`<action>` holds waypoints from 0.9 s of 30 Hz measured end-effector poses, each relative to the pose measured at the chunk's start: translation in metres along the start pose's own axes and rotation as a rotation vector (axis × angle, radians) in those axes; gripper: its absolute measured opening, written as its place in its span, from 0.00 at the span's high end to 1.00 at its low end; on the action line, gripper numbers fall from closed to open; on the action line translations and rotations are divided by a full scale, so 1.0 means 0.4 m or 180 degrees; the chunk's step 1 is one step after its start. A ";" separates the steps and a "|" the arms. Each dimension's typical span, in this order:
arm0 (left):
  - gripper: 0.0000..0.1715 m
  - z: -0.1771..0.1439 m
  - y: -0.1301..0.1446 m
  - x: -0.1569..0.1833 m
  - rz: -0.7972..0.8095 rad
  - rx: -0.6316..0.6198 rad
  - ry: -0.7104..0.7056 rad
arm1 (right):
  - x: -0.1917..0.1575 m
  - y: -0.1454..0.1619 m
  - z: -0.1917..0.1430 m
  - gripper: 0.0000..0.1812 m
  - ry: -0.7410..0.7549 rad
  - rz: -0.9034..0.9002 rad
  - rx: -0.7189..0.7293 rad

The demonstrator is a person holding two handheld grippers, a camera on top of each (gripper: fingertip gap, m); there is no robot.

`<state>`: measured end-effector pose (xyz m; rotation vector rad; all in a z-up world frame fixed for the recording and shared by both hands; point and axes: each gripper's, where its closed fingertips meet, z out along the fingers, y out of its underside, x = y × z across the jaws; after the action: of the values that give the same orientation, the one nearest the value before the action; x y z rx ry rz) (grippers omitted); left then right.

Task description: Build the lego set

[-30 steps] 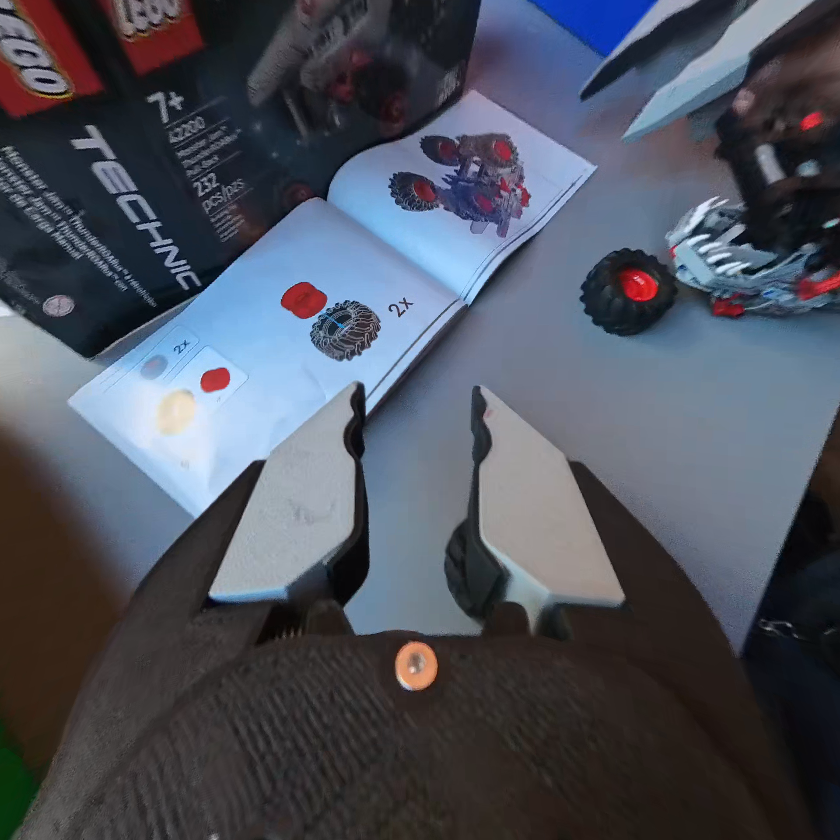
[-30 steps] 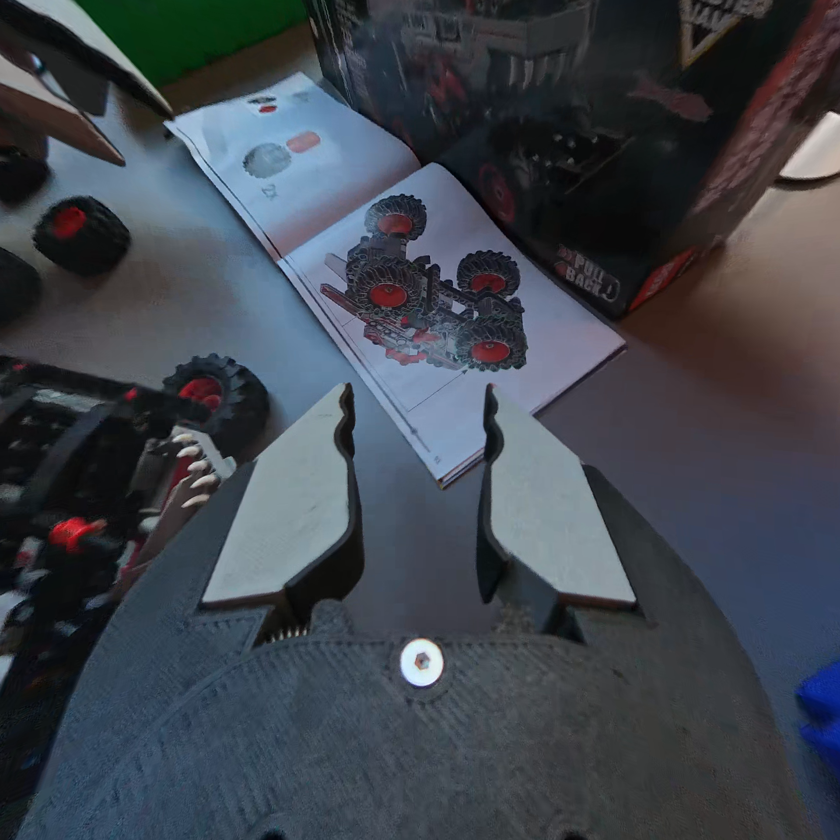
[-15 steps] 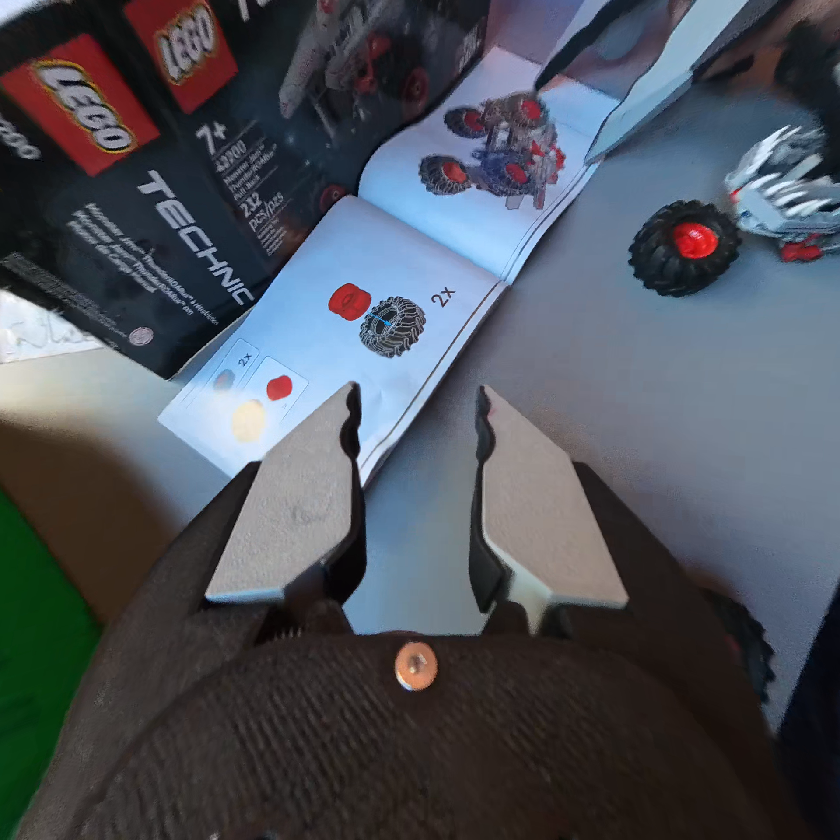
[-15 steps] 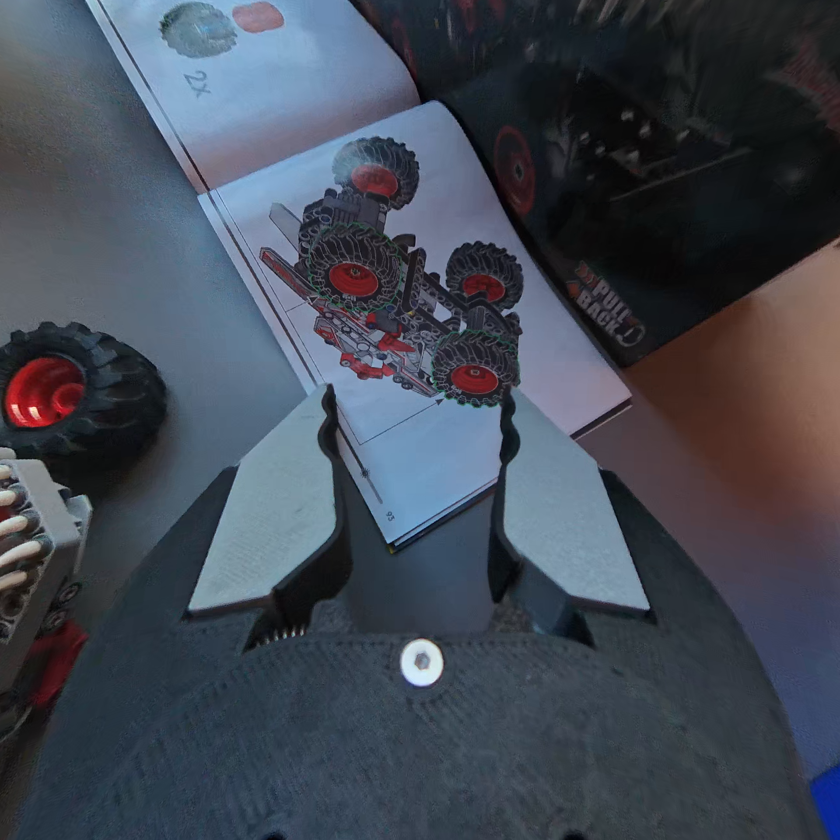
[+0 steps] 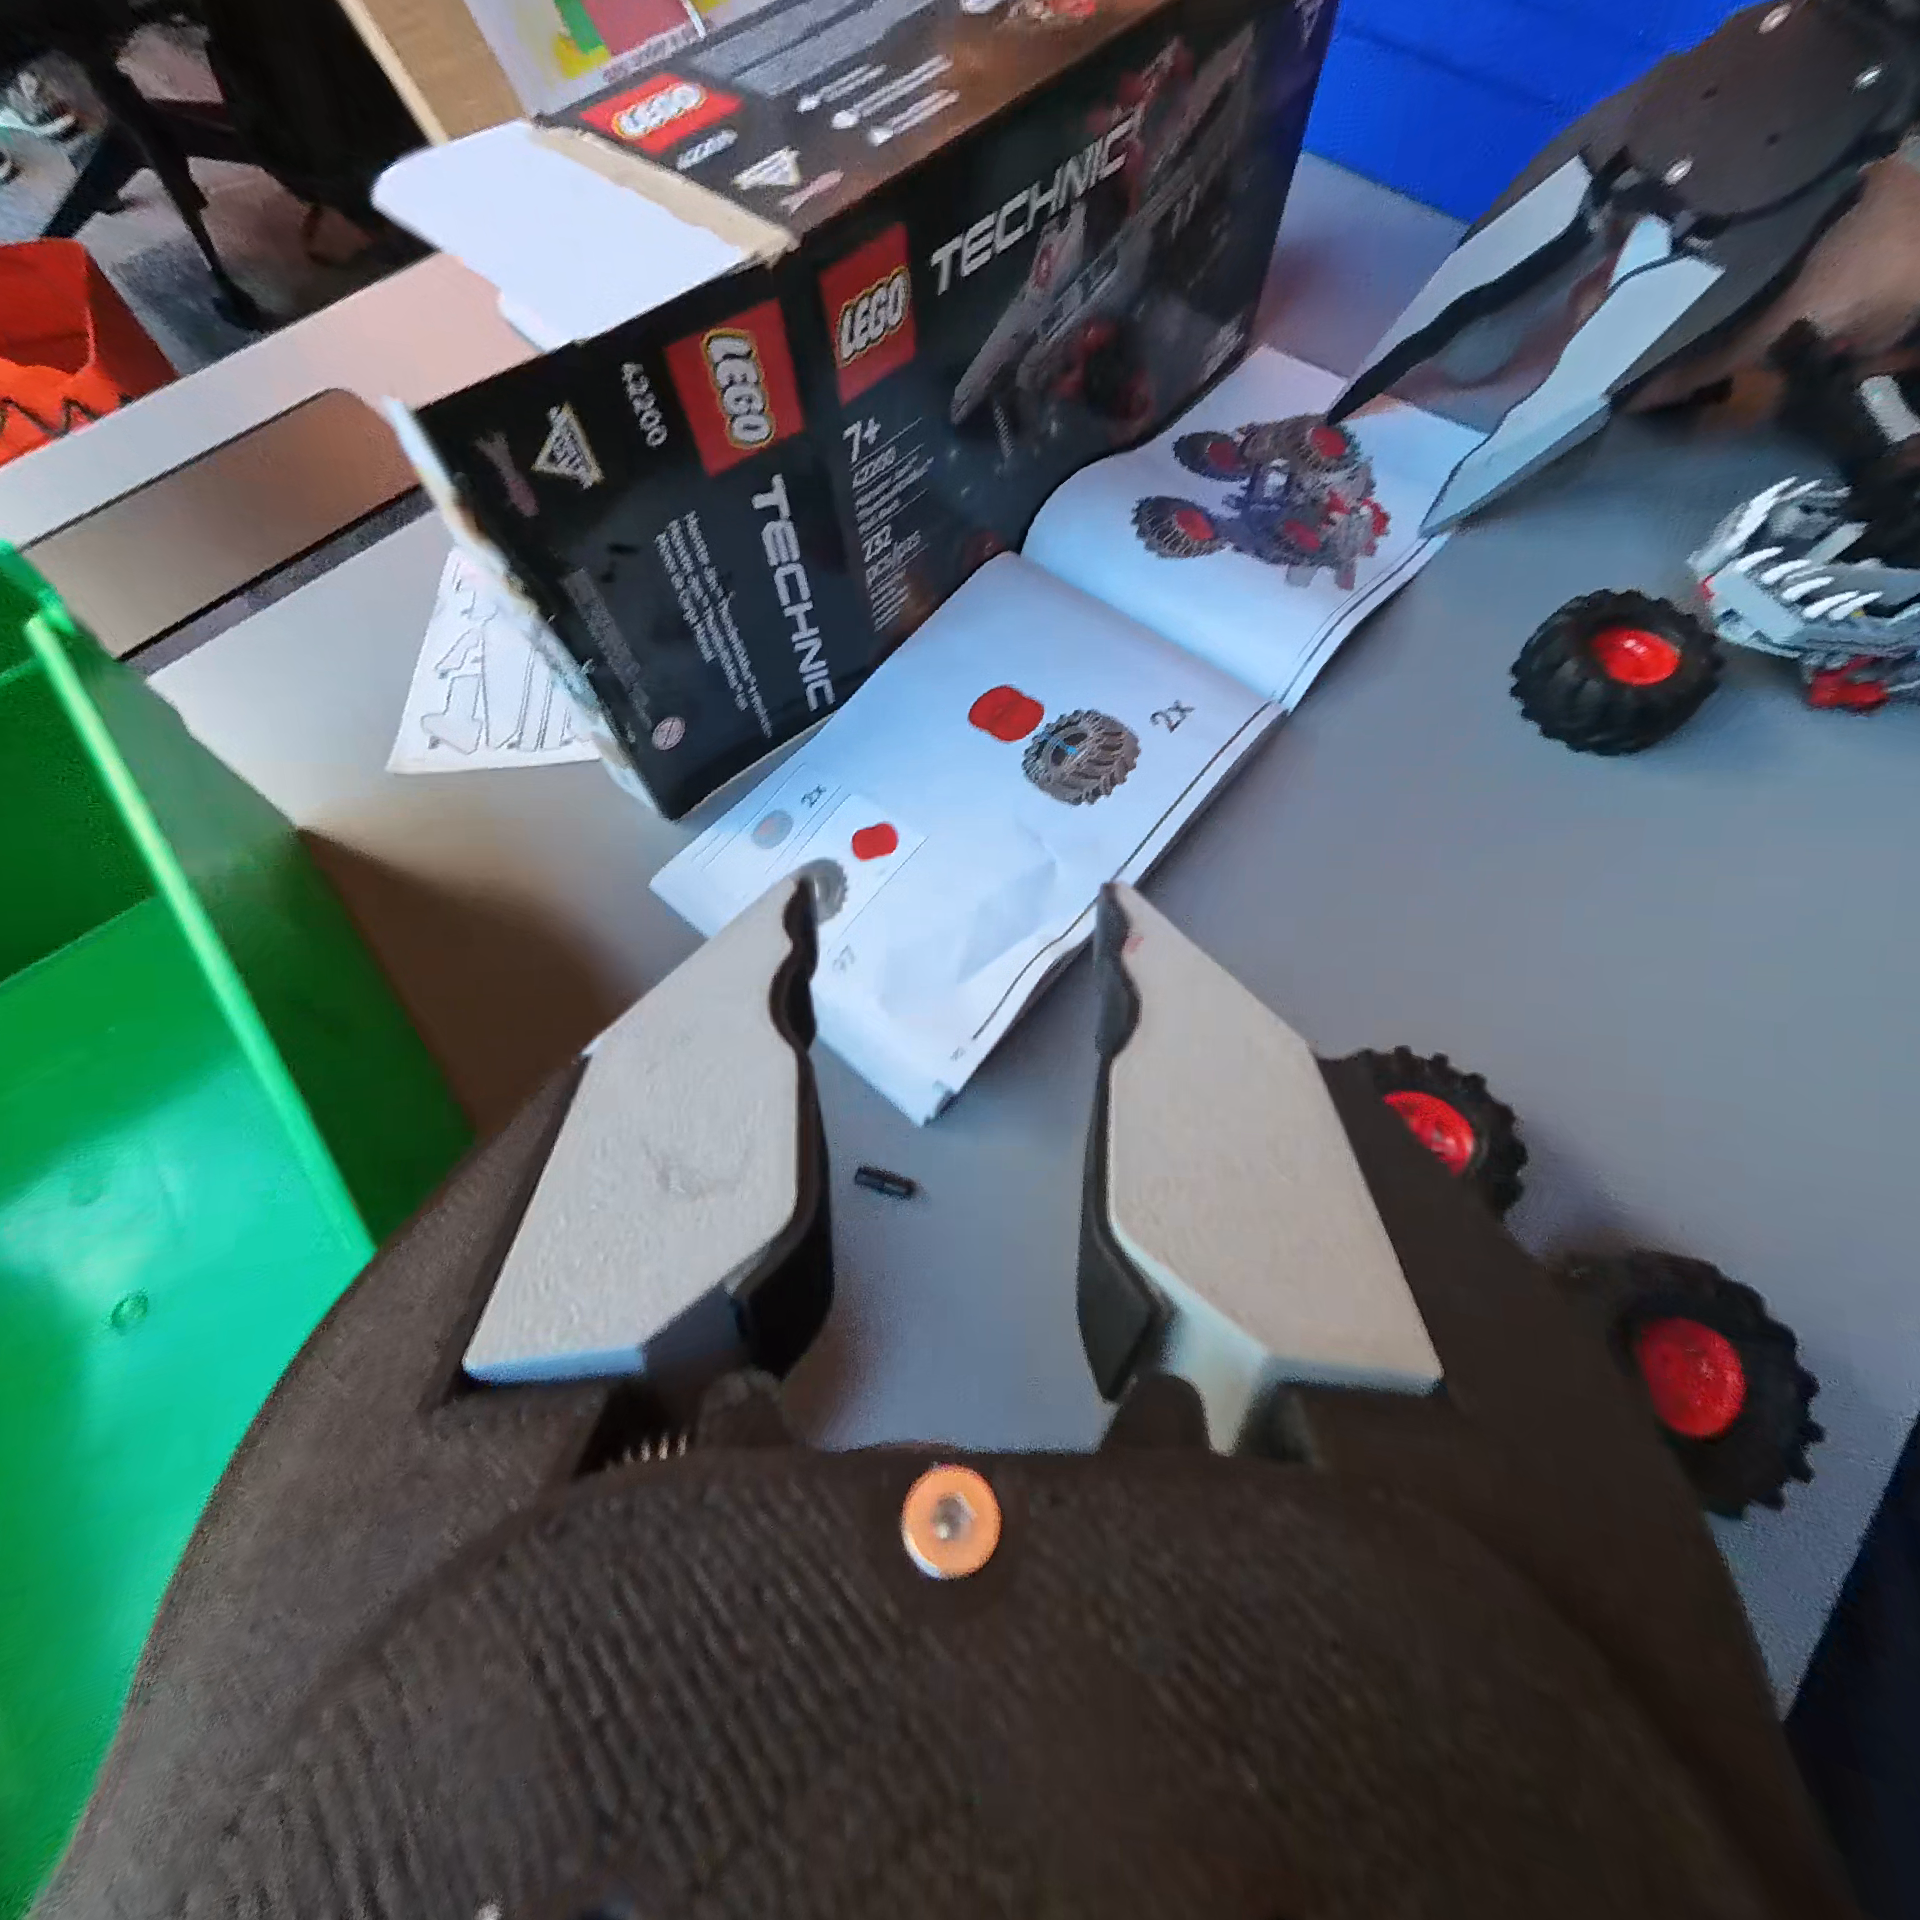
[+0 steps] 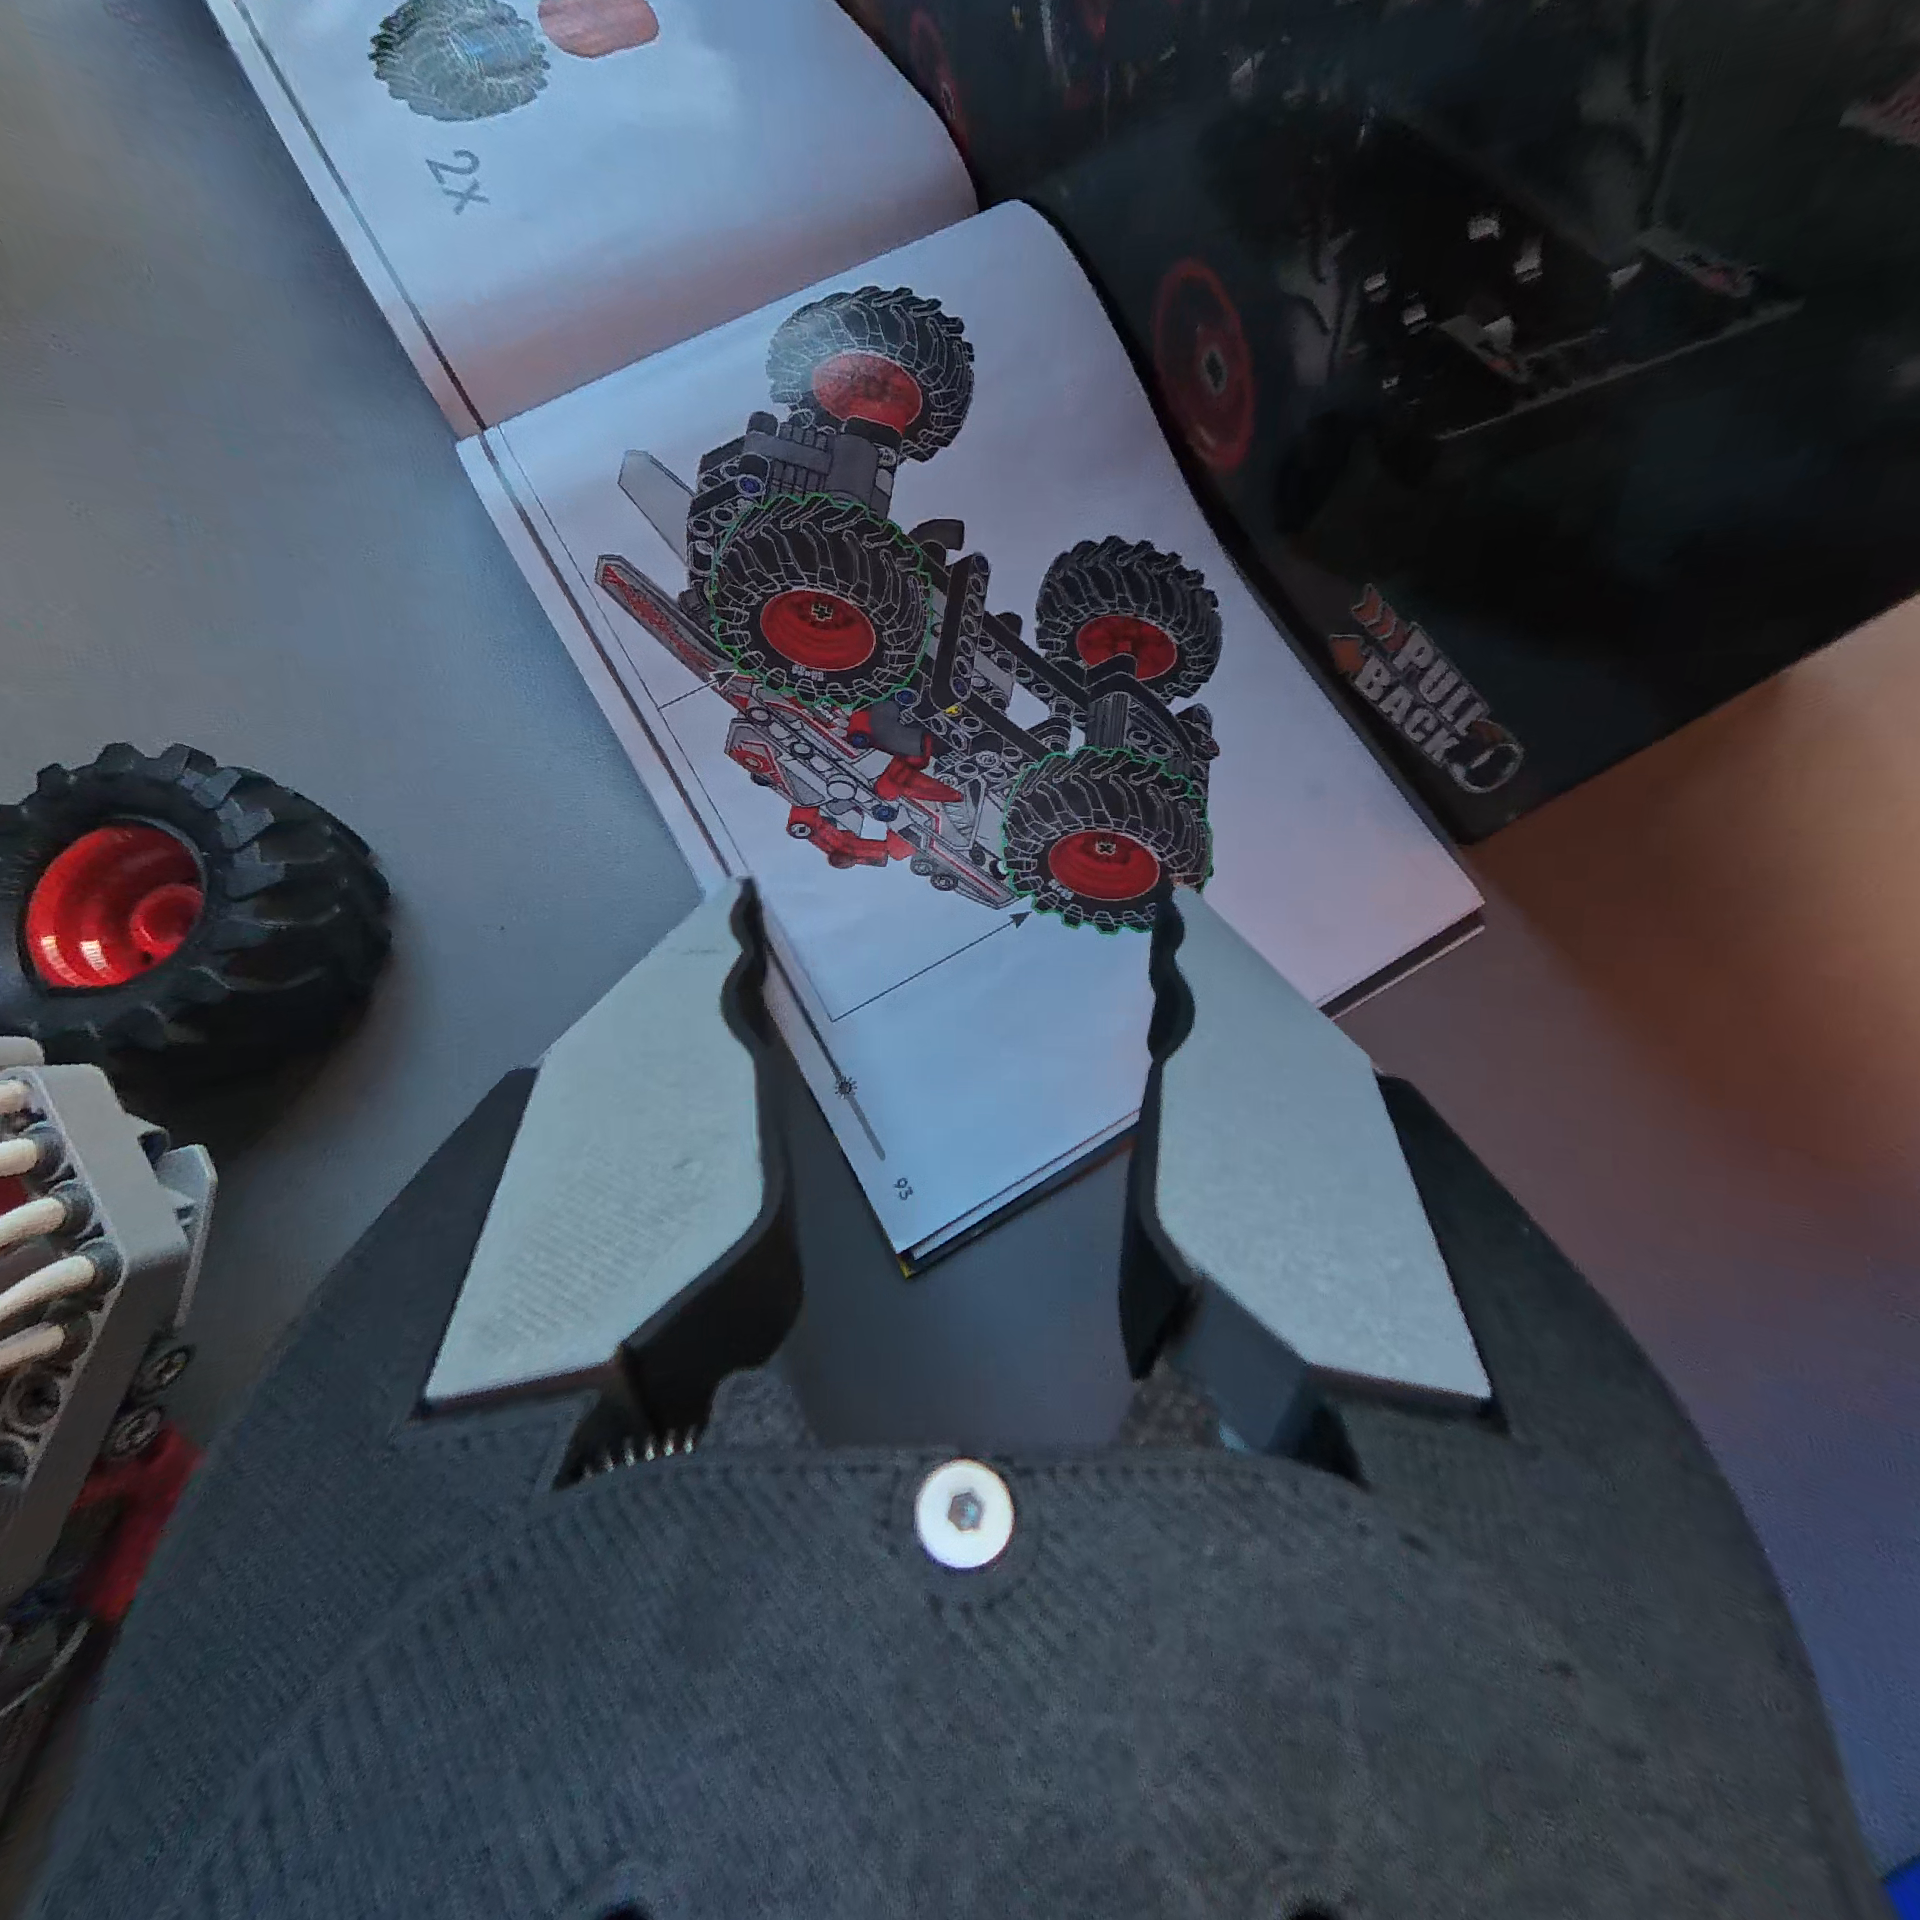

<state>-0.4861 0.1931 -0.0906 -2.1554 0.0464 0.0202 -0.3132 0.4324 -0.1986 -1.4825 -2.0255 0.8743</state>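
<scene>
Grey flat fingers frame both of our views, and we hold each claw with its jaws apart and nothing between them. Near the left claw (image 5: 951, 904), a small black pin (image 5: 884, 1182) lies on the grey counter (image 5: 1403, 883) between the fingers, and two loose black wheels with red hubs (image 5: 1683, 1377) sit just to its right, partly behind the claw body. A green bin (image 5: 156, 1091) stands to the left. Beyond the fingertips the instruction booklet (image 5: 1039, 790) lies open, its far edge against the black set box (image 5: 831, 436), which has an open flap. Farther right, a third wheel (image 5: 1616, 665) rests beside the partly built grey, toothed truck body (image 5: 1808, 603). The right claw (image 5: 1392, 457) hovers over the booklet's far page there. In the right wrist view, the right claw (image 6: 961, 904) hangs above the page's lower corner, with the booklet (image 6: 1039, 1039) showing a drawn truck; the wheel (image 6: 177, 904) and truck body (image 6: 73, 1247) lie at left.
</scene>
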 end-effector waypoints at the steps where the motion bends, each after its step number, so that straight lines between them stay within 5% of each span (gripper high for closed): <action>1: 0.70 -0.006 0.011 -0.006 -0.0031 -0.0031 -0.0007 | -0.007 0.000 0.001 0.58 -0.0045 -0.0039 -0.0006; 8: 0.69 0.026 0.119 0.019 -0.0096 -0.0571 0.0094 | -0.027 -0.005 0.002 0.66 -0.0143 -0.0153 0.0017; 10: 0.69 0.040 0.135 0.018 -0.0053 -0.0689 0.0030 | -0.031 -0.006 0.000 0.82 -0.0150 -0.0203 0.0037; 12: 0.70 0.058 0.134 0.041 -0.0064 -0.0683 0.0152 | -0.033 -0.008 0.001 0.87 -0.0133 -0.0236 0.0040; 14: 0.70 0.079 0.150 0.038 -0.0022 -0.0821 0.0083 | -0.036 -0.011 0.004 0.87 -0.0141 -0.0252 0.0040; 17: 0.69 0.101 0.165 0.021 0.0119 -0.0975 -0.0095 | -0.037 -0.014 0.002 0.69 -0.0142 -0.0244 0.0073; 21: 0.71 0.129 0.174 0.014 0.0070 -0.1016 -0.0114 | -0.050 -0.019 -0.014 0.62 -0.0312 -0.0172 0.0190; 27: 0.77 0.149 0.189 0.002 0.0021 -0.1079 -0.0135 | -0.046 -0.007 0.003 0.71 -0.0220 -0.0250 0.0028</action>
<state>-0.4884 0.2012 -0.1865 -2.4928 0.0269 0.0826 -0.3105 0.4141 -0.1976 -1.3756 -2.1119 0.9129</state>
